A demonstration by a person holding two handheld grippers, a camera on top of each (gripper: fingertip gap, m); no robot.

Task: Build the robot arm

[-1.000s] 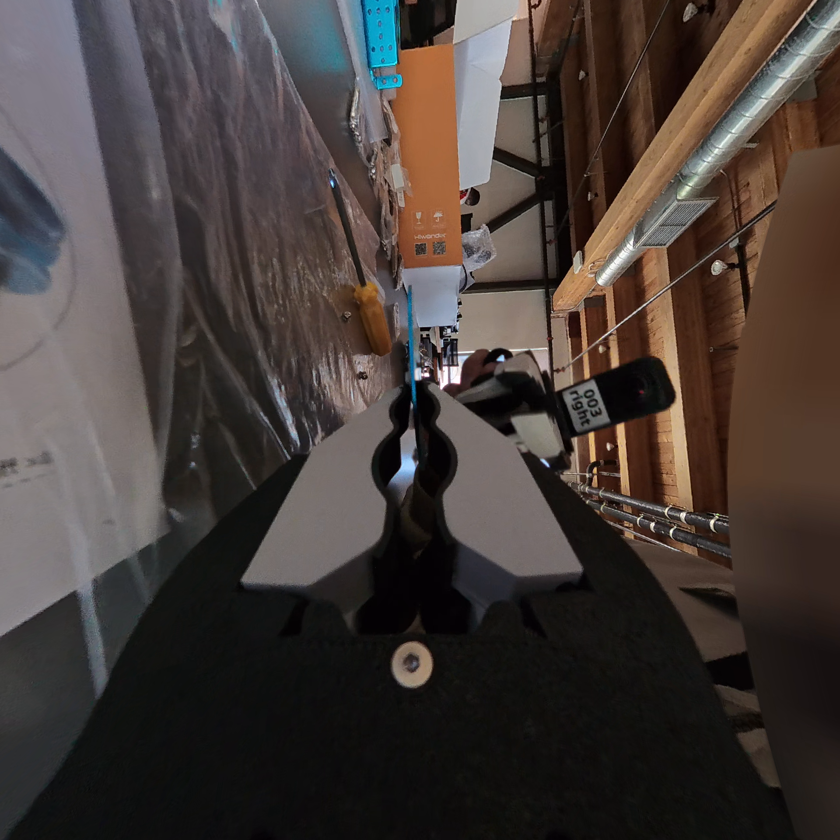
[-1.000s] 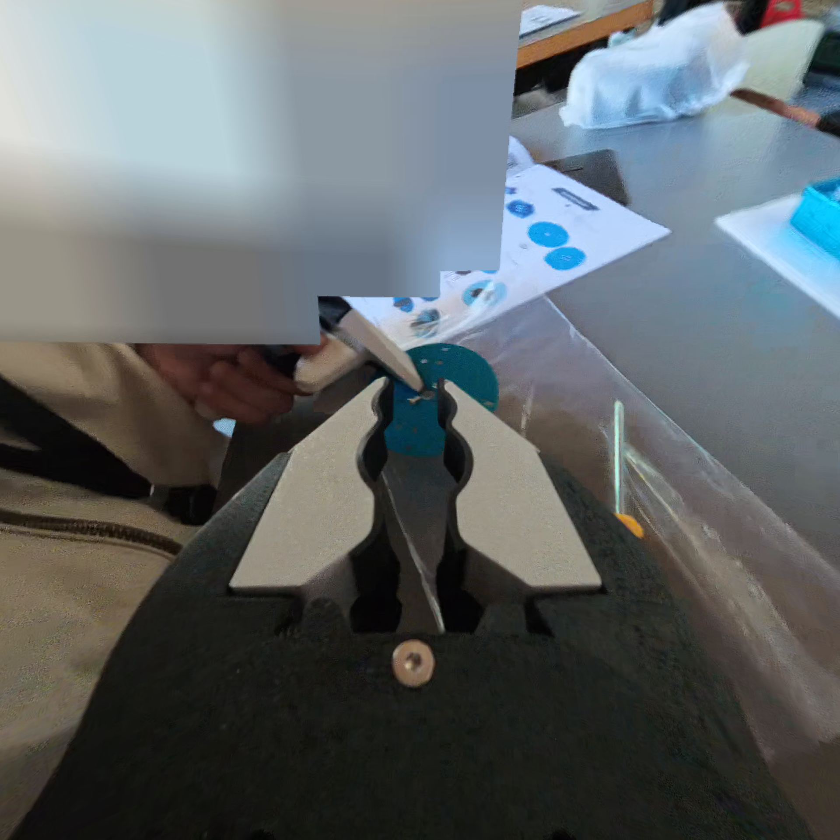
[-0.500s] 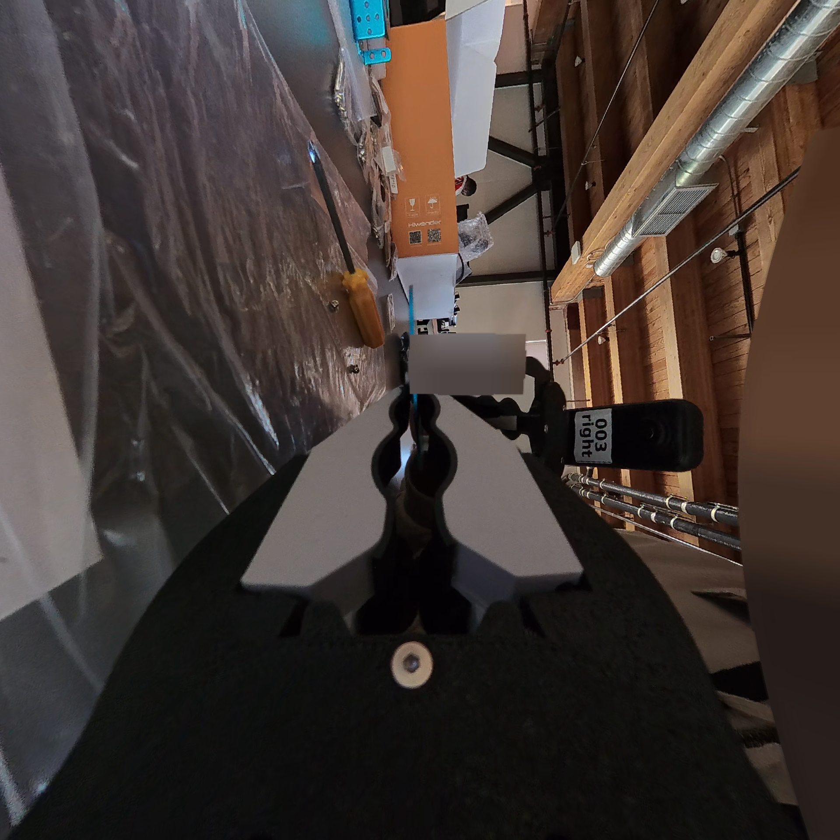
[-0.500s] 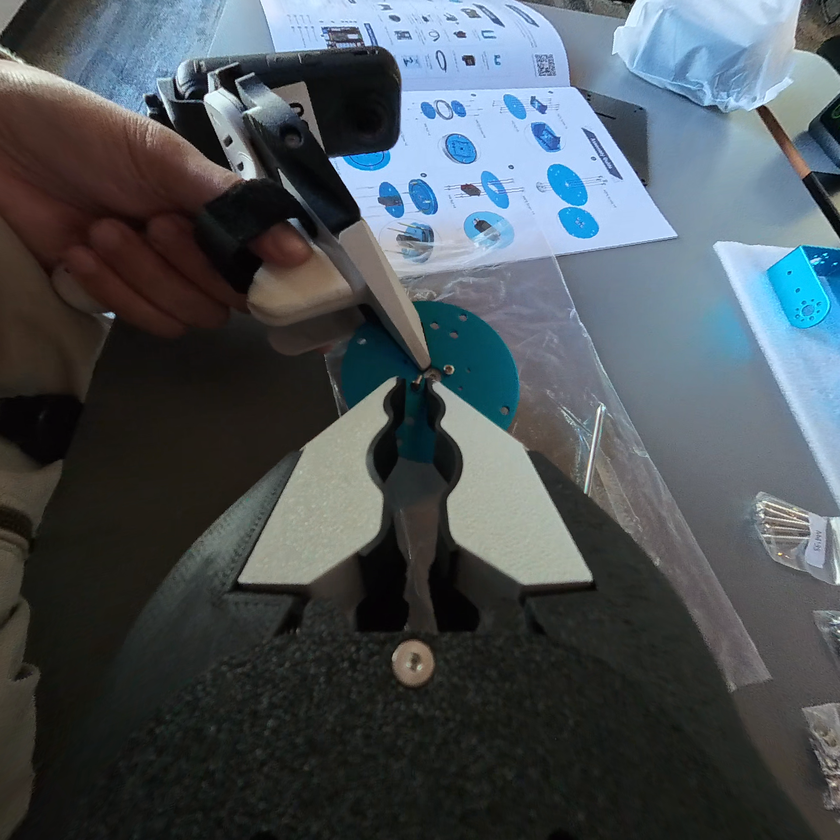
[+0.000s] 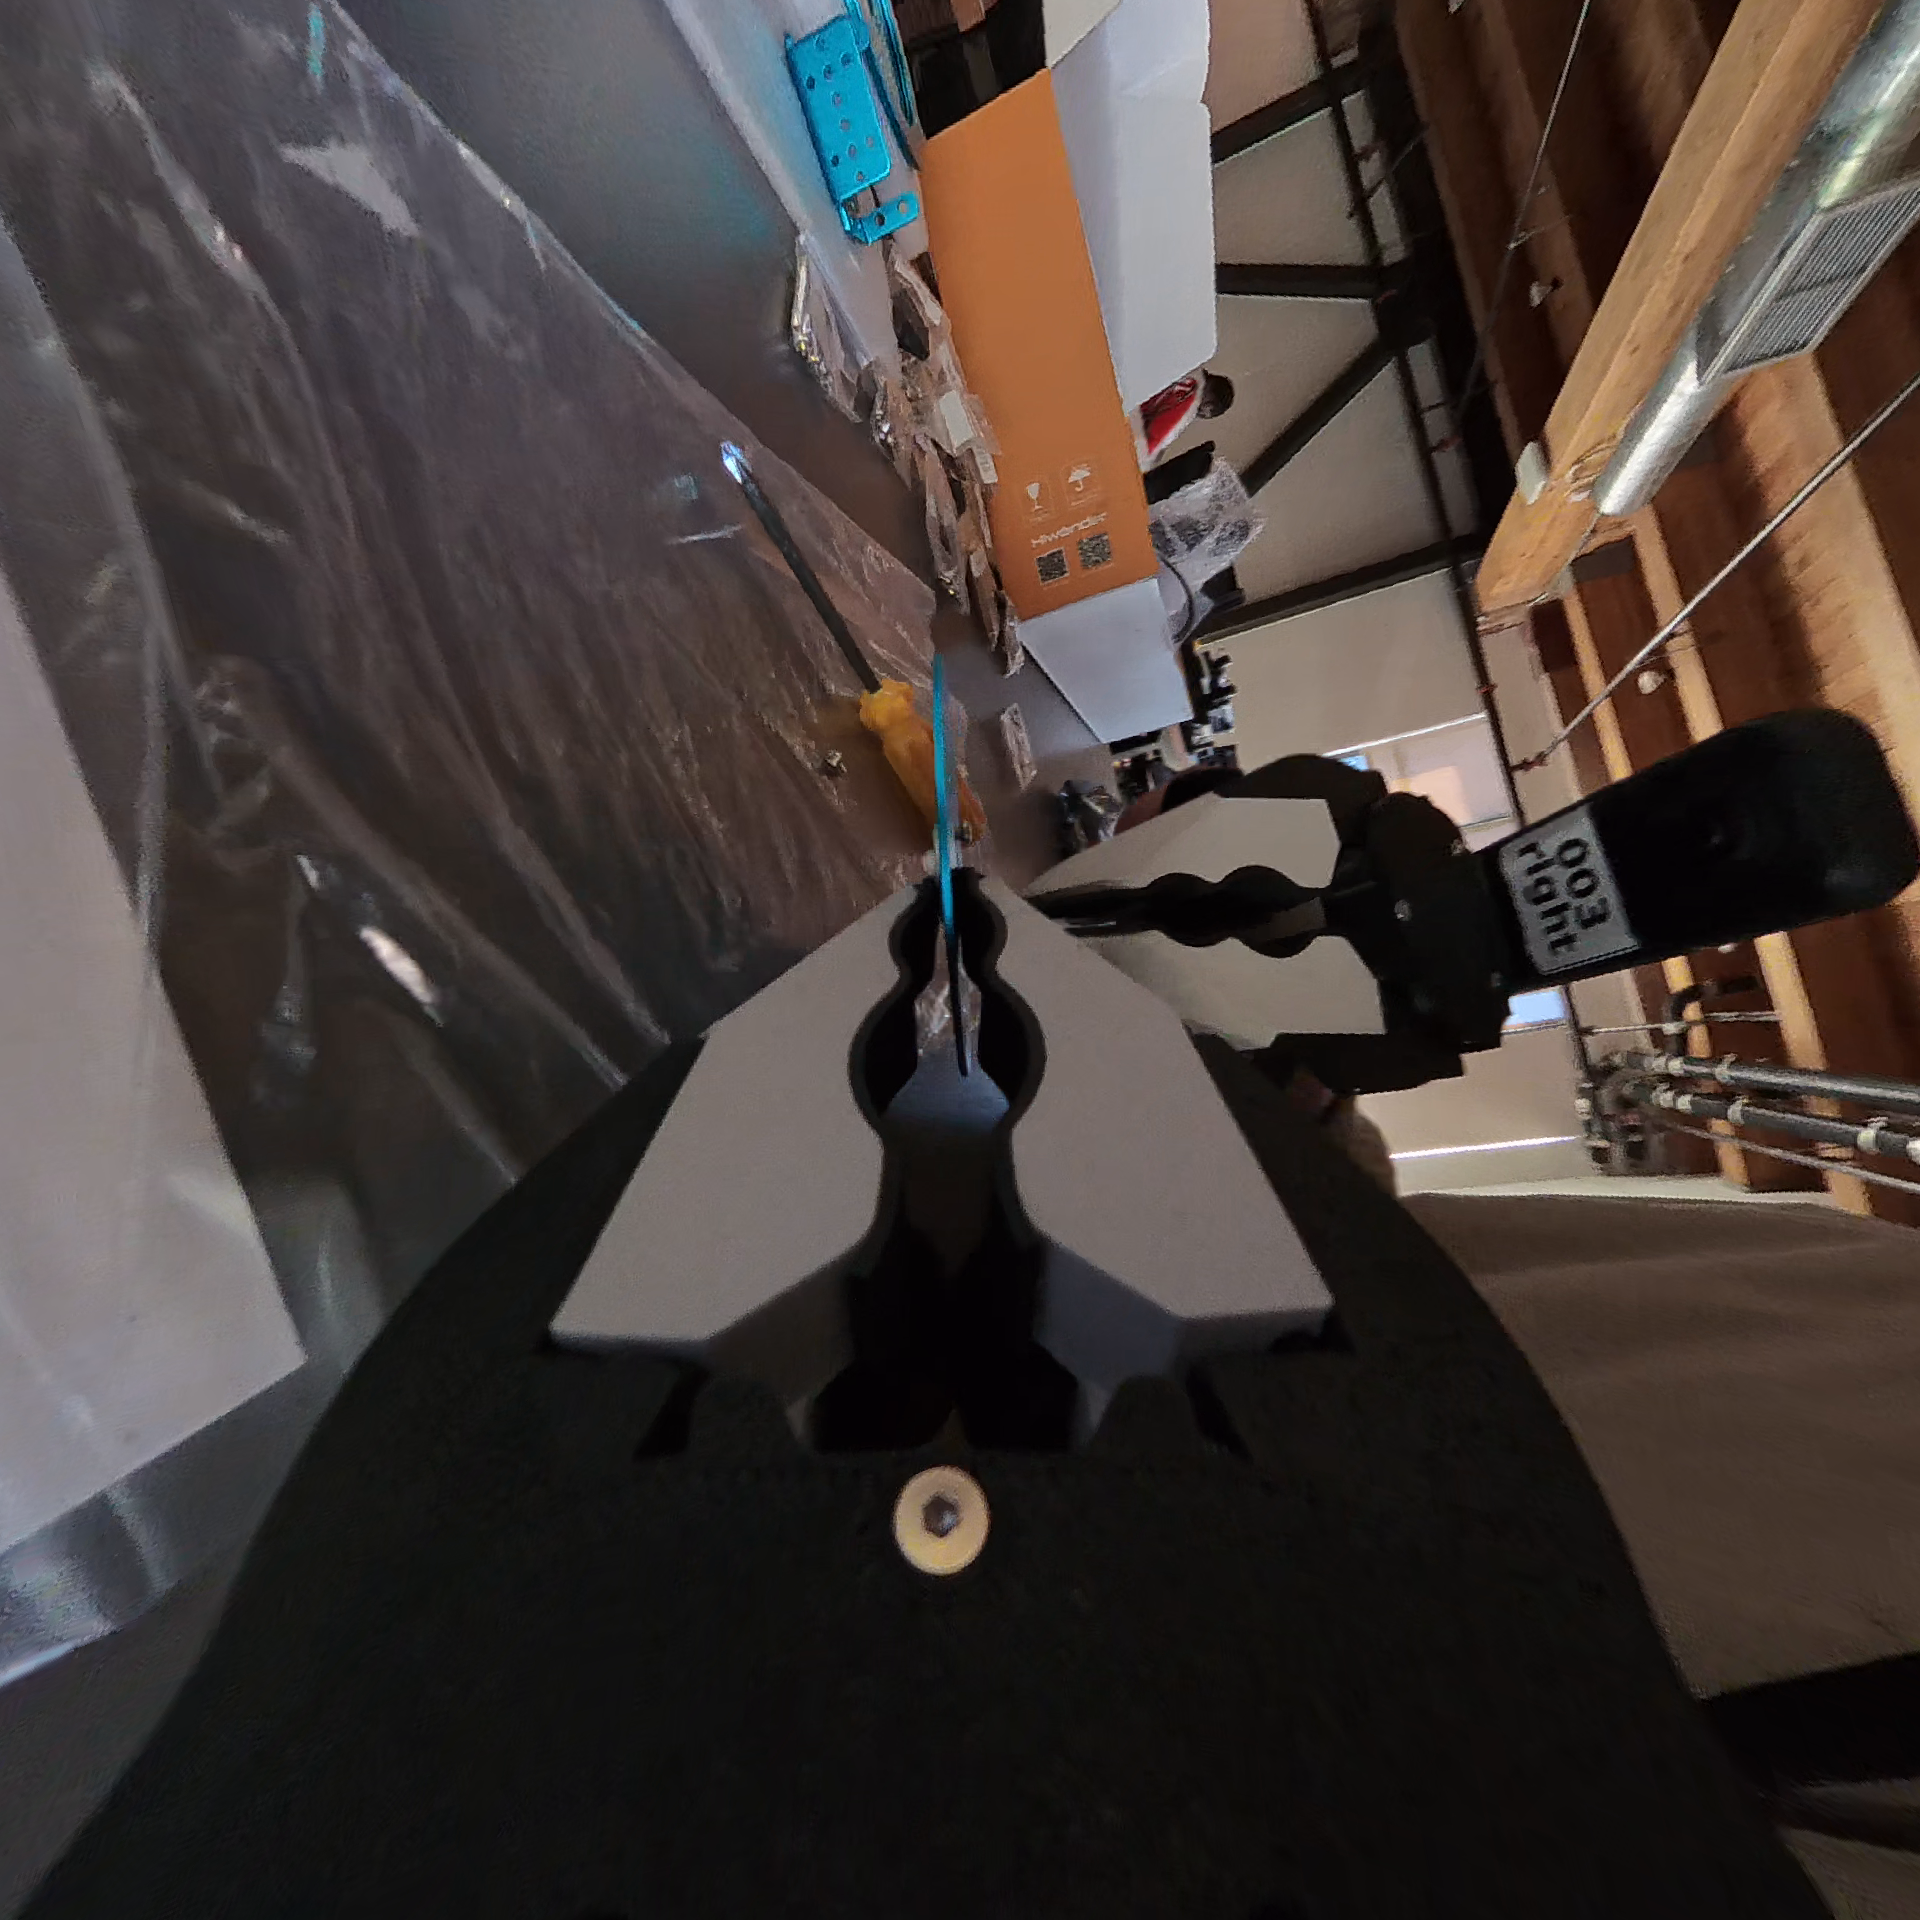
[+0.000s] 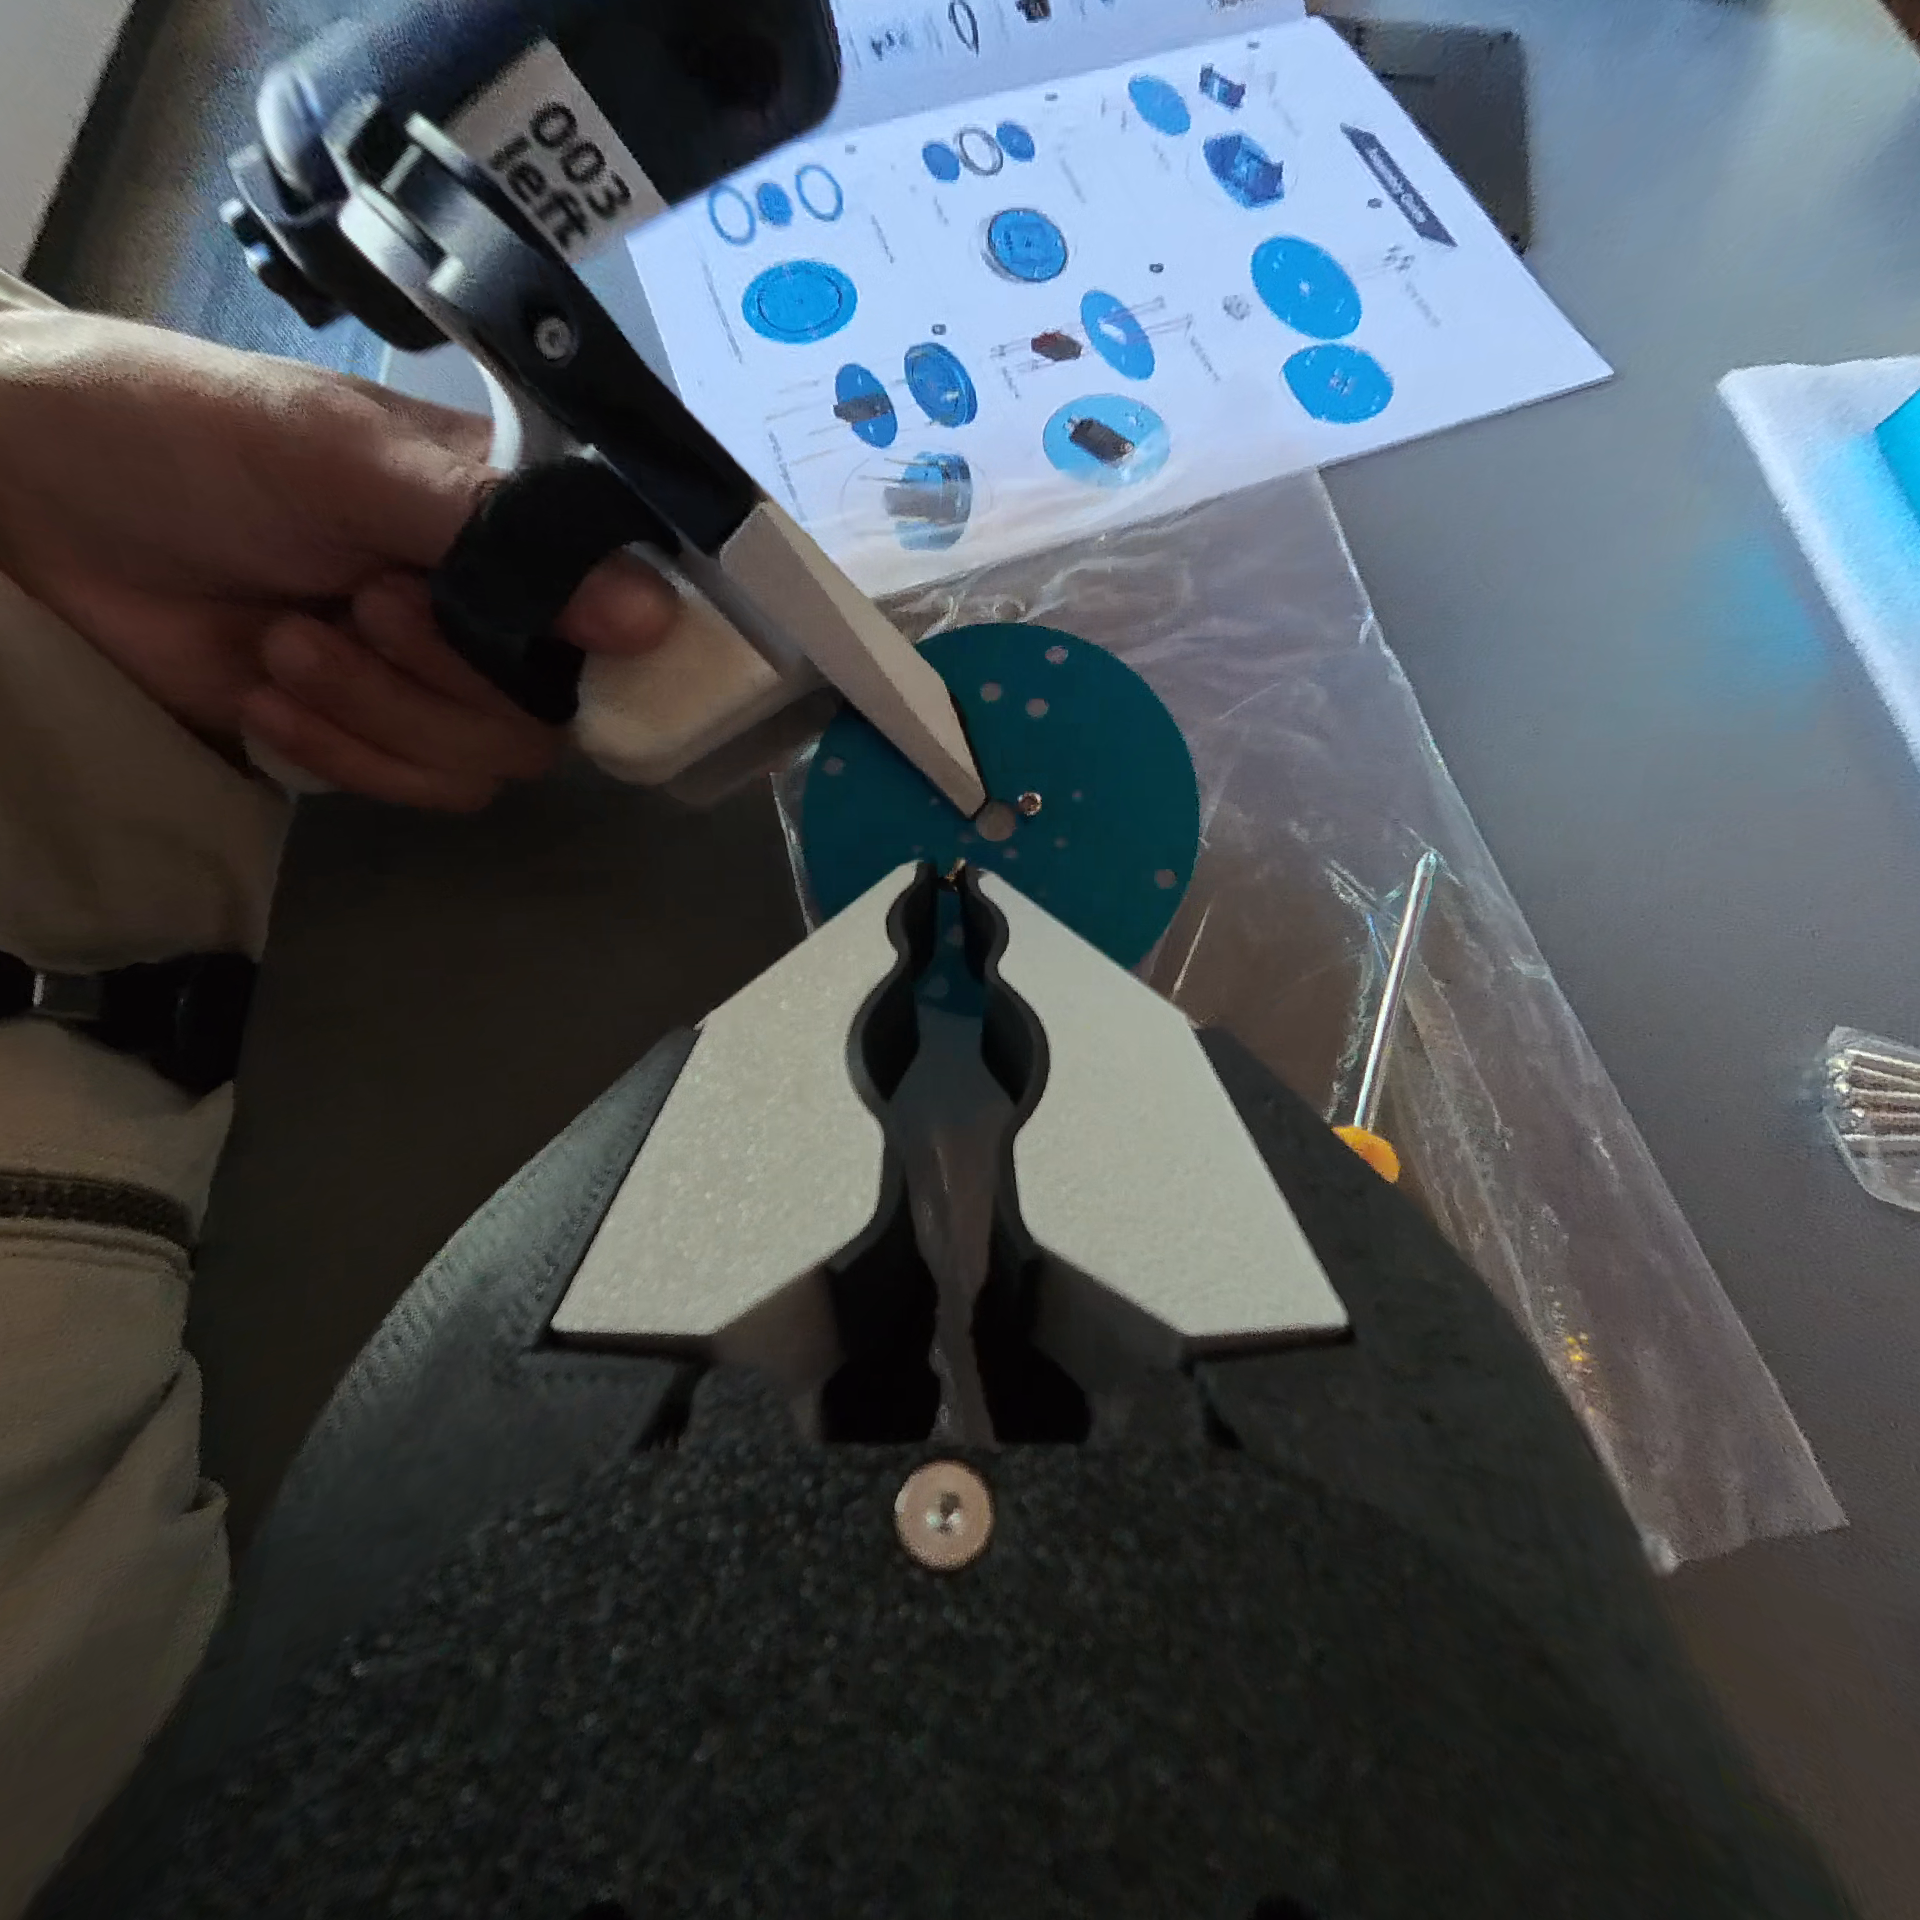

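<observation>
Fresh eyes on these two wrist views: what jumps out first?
The round blue perforated metal disc, held on edge by the left gripper shut on it, above a clear plastic bag. The right gripper pinches a tiny brass-coloured part at the disc's face, below its centre hole. Behind lie a white instruction sheet with blue diagrams and an orange-handled screwdriver on the bag.

Matt teal metal disc (image 6: 1049, 748) over glossy, crinkled clear plastic bag (image 6: 1455, 1039); smooth printed paper booklet (image 6: 1143, 291) beyond it on matt grey tabletop (image 6: 1662, 644).
</observation>
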